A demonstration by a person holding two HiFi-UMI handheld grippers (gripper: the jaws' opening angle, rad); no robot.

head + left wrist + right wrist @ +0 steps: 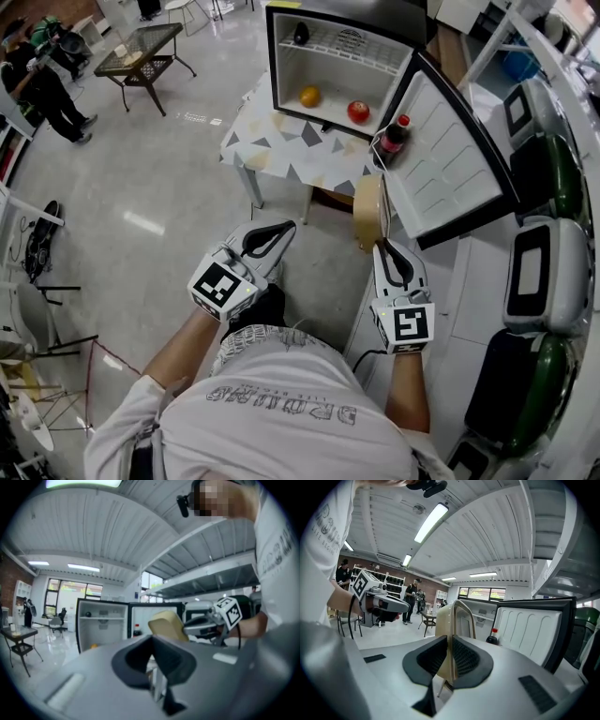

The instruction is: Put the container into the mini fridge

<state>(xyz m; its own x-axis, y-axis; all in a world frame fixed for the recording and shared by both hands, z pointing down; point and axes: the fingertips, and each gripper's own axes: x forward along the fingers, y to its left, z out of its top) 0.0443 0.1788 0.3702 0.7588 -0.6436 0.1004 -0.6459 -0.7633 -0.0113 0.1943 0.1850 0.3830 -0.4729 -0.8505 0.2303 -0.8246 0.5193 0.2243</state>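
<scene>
Now the right gripper (385, 247) is clamped on the wall of the beige container (369, 212) and holds it in the air near the door (450, 169) of the open mini fridge (271, 58). The left gripper (281, 230) hangs to its left, jaws together on nothing.
</scene>
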